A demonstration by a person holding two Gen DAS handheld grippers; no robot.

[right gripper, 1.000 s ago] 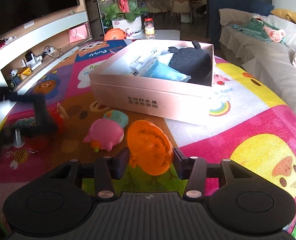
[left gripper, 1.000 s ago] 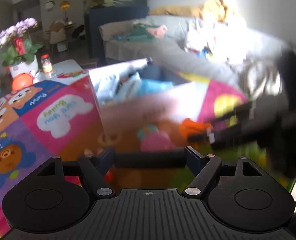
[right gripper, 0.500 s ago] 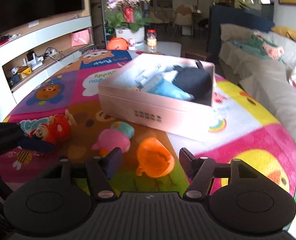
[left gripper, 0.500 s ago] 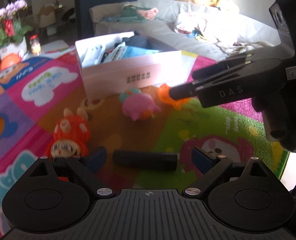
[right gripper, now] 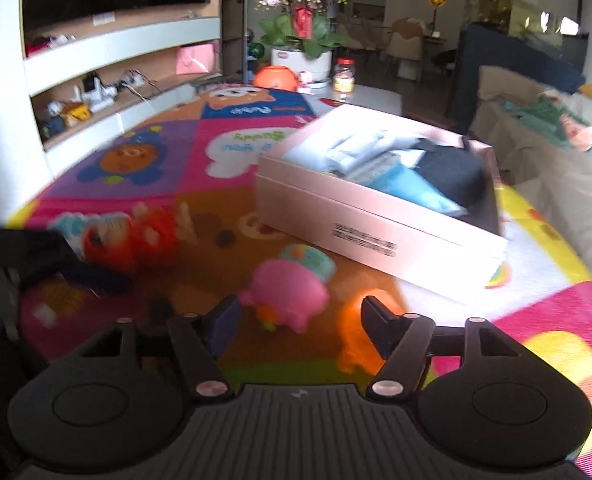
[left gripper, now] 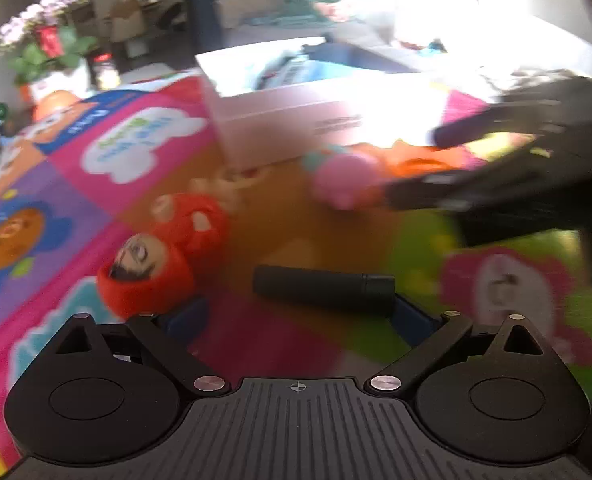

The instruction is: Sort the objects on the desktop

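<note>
Here, left tool [left gripper: 296, 316] opening over matte black cylinder [left gripper: 324, 288], right tool [right gripper: 298, 320] opening, soft pink plush [right gripper: 285, 292] ahead untouched, glossy orange toy [right gripper: 356, 340] beside.

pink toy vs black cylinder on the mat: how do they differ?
Shape: the pink toy is round and plump; the black cylinder is long and slim.
Colour: the pink toy is bright, with a teal part behind it; the black cylinder is plain matte black.
Place: the pink toy lies ahead of the opening right gripper, the black cylinder ahead of the opening left gripper.
Shared: both lie loose on the mat, outside the box.
</note>
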